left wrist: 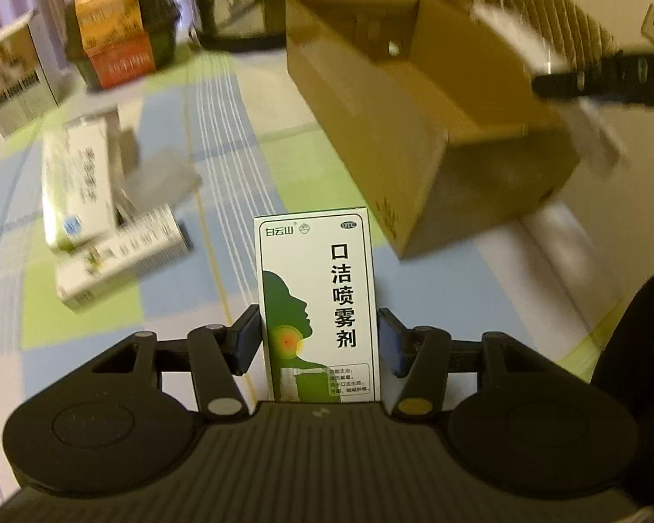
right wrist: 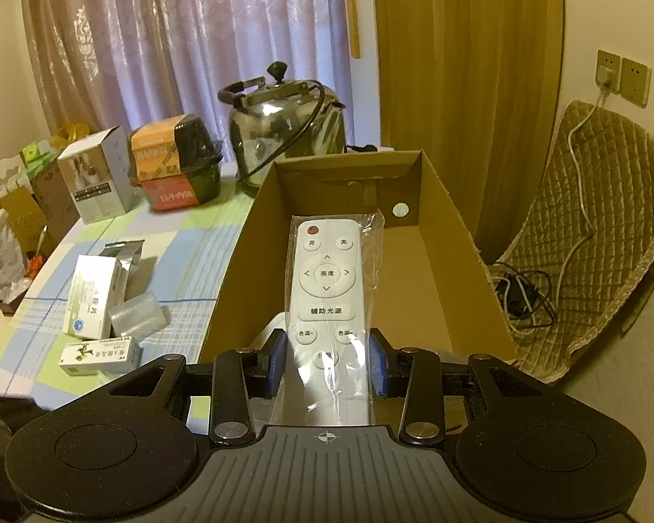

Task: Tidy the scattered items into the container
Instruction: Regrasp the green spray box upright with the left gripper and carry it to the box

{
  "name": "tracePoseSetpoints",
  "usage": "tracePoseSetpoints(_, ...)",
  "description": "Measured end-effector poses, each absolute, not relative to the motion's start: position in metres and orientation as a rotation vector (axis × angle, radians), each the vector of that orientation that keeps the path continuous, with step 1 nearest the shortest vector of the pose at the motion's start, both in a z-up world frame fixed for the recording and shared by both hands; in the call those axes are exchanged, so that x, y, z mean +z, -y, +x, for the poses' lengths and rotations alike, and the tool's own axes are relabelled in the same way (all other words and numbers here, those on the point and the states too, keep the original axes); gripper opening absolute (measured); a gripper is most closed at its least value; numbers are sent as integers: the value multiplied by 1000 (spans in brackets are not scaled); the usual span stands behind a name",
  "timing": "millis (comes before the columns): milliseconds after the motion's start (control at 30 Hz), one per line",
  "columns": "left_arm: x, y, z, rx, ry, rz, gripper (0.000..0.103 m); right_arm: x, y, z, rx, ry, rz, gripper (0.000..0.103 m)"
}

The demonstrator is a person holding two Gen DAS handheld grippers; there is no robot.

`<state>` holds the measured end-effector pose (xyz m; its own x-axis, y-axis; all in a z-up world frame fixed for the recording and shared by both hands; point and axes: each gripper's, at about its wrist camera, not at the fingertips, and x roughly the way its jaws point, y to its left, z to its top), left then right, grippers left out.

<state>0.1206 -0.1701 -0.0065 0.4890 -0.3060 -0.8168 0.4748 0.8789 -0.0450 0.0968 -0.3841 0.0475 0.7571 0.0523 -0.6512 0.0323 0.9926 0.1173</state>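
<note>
My left gripper (left wrist: 319, 340) is shut on an upright white-and-green spray box (left wrist: 316, 300), held above the checked tablecloth, left of the open cardboard box (left wrist: 370, 130). My right gripper (right wrist: 327, 364) is shut on a white remote (right wrist: 327, 279) in clear plastic wrap, which hangs over the inside of the cardboard box (right wrist: 449, 239). The left wrist view shows the right gripper (left wrist: 606, 74) blurred over the box's far corner. Two white medicine boxes (right wrist: 91, 300) (right wrist: 98, 355), a bubble-wrap roll (right wrist: 135, 320) and a foil pouch (right wrist: 122, 257) lie on the table to the left.
A steel kettle (right wrist: 283, 130), stacked orange-and-black food tubs (right wrist: 174, 161) and a white carton (right wrist: 96, 178) stand at the table's far side. A quilted chair (right wrist: 588, 226) with cables (right wrist: 523, 296) is right of the table.
</note>
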Motion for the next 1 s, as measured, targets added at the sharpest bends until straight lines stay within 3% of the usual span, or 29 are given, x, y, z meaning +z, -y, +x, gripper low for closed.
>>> tracePoseSetpoints(567,79,215,149,-585,-736,171,50,74,408,92,-51,-645,142,41)
tracePoseSetpoints(1000,94,260,170,-665,-724,150,50,75,423,98,-68,-636,153,41)
